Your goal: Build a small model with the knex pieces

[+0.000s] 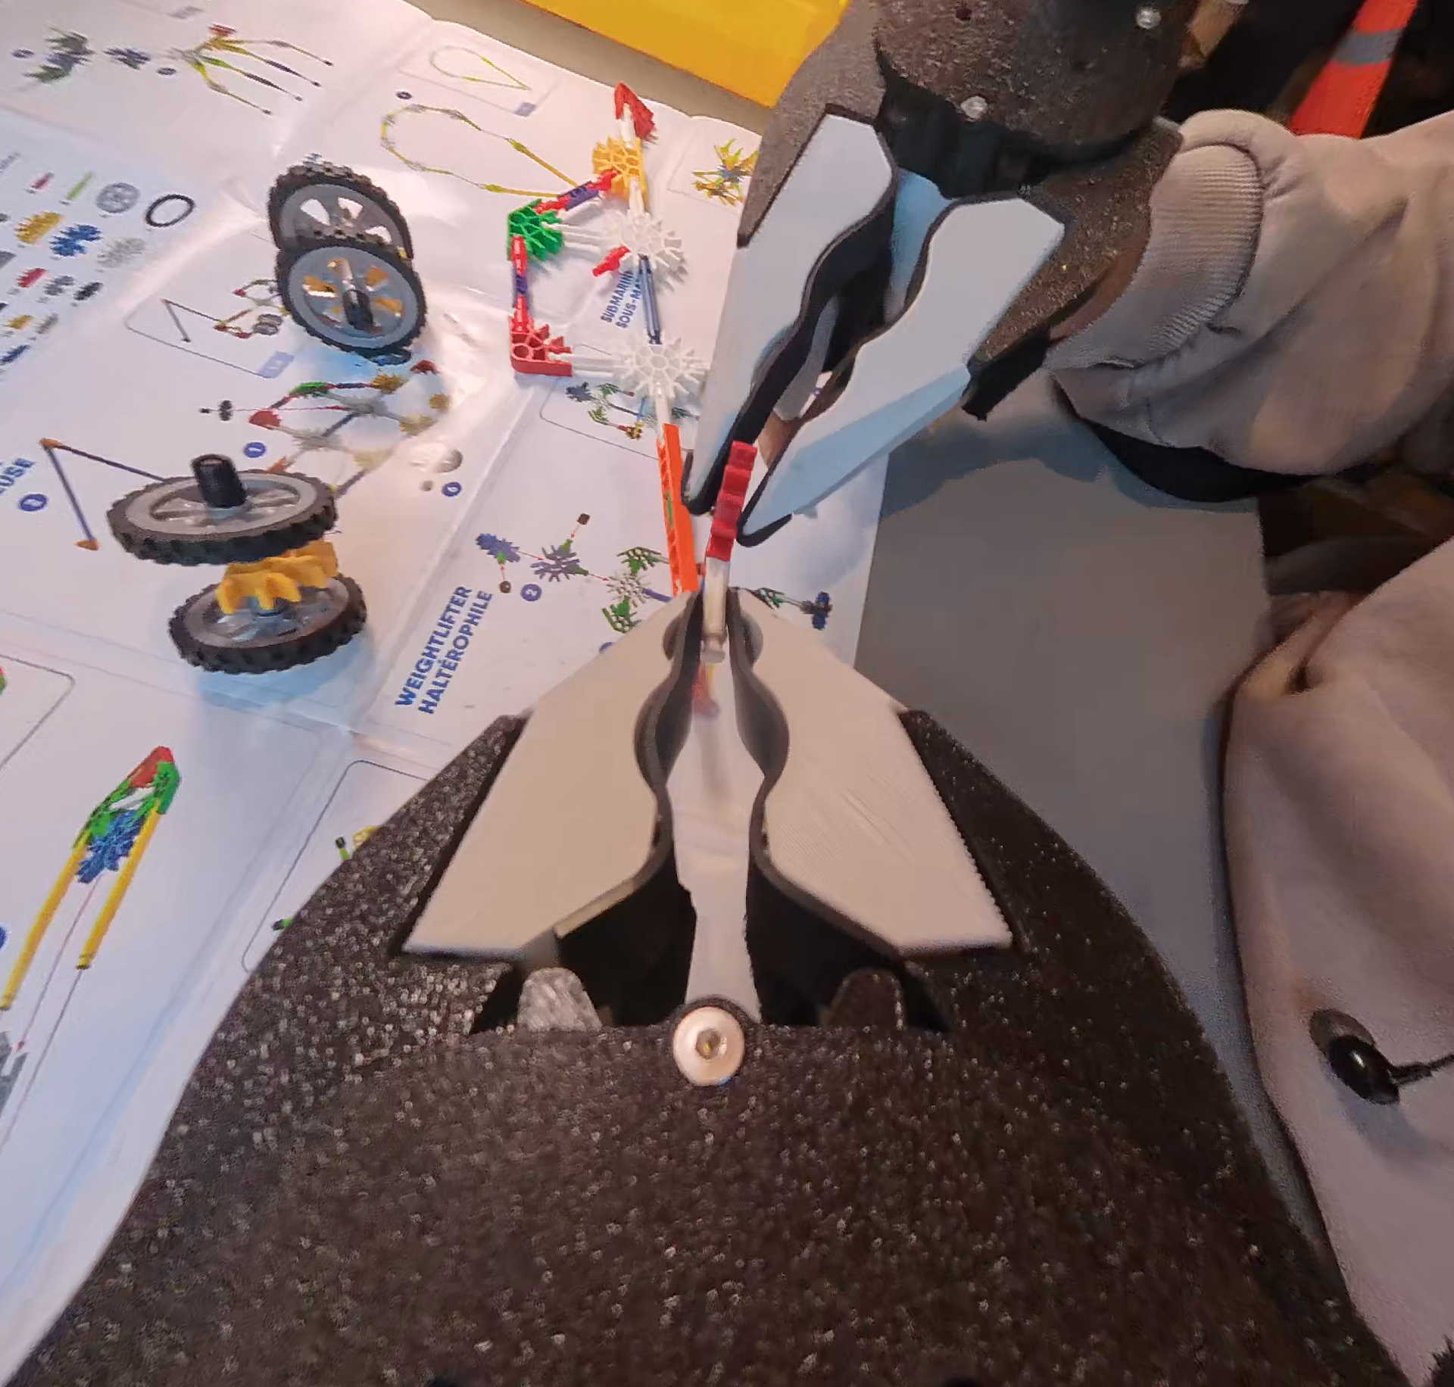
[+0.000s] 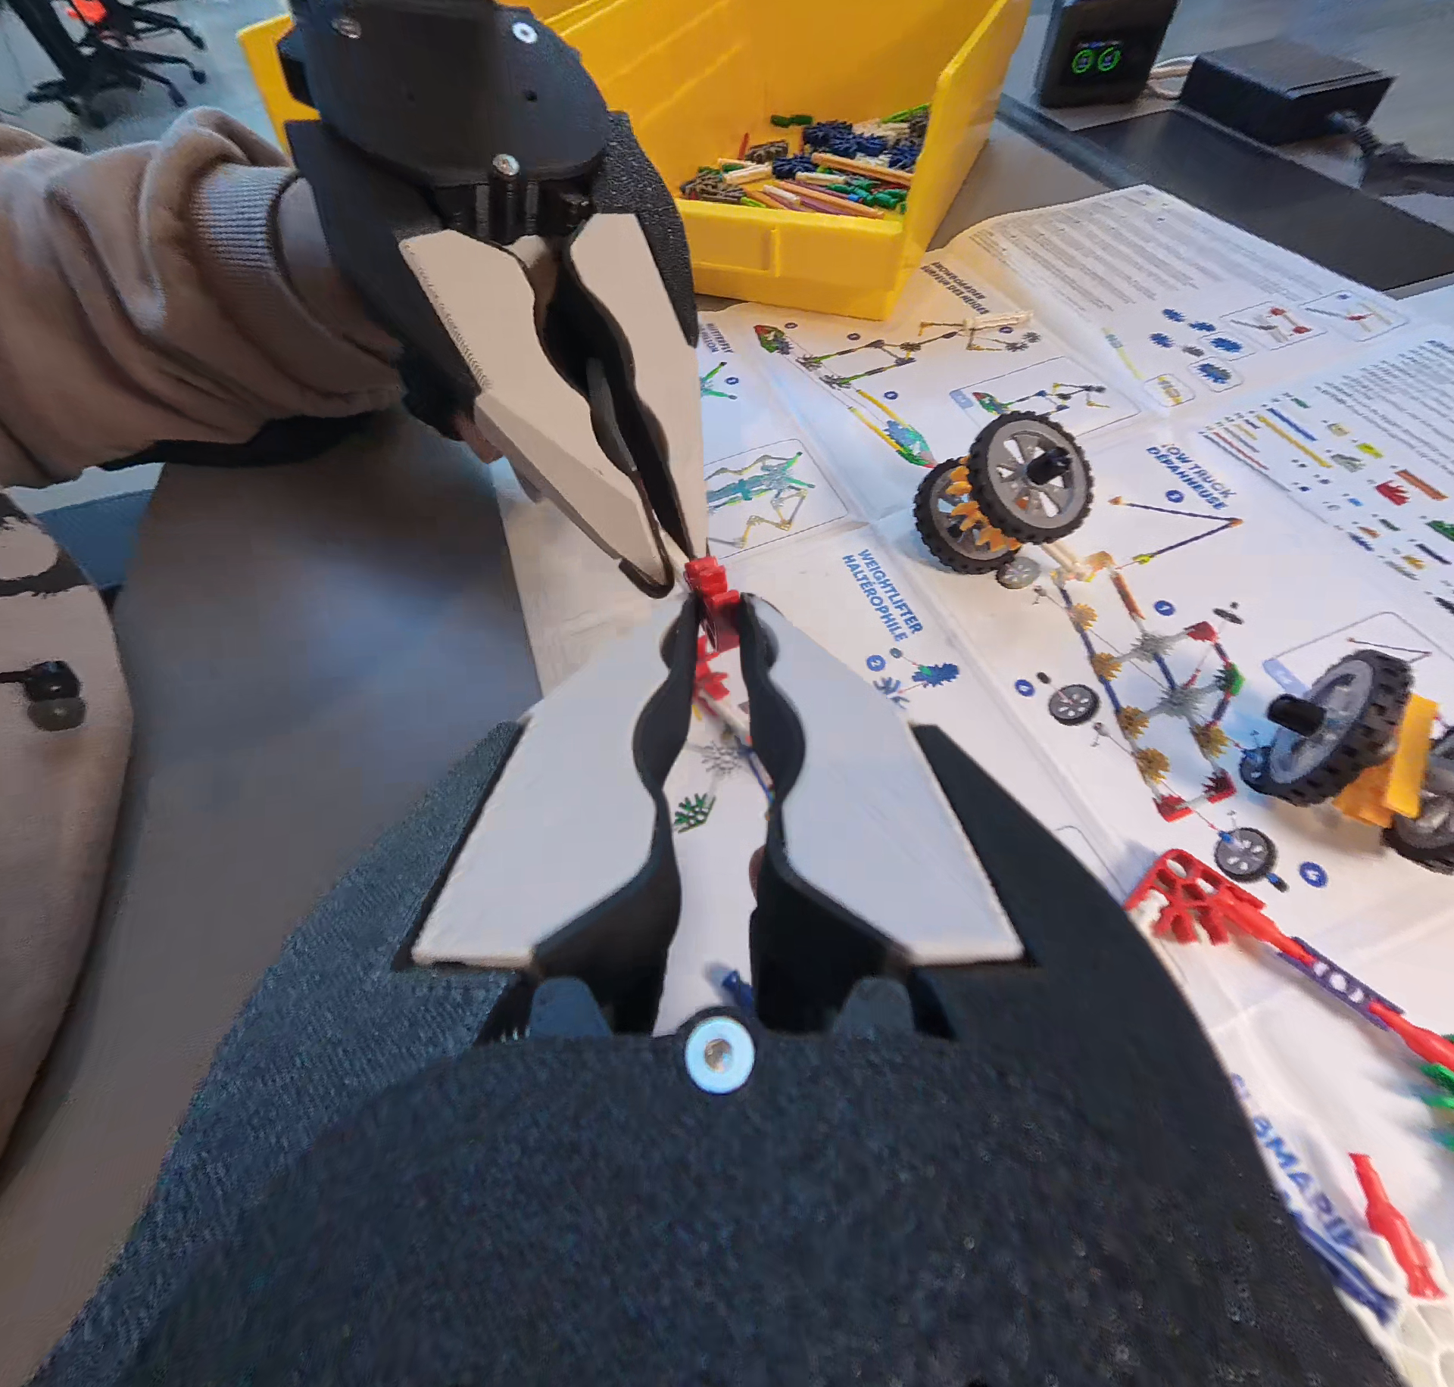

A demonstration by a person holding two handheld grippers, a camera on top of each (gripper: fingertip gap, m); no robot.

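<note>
Left wrist view: wheel pairs (image 1: 346,279) lie far left on the instruction sheet (image 1: 472,641); the left gripper (image 1: 712,618) pinches a grey rod (image 1: 717,602) tipped by a red connector (image 1: 728,500), which the right gripper (image 1: 720,511) clamps just beyond

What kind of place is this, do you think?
Probably an office or lab worktable: black wheeled office chairs behind, a yellow plastic bin of small building-toy parts, and a large white printed instruction sheet on the grey tabletop.
</note>
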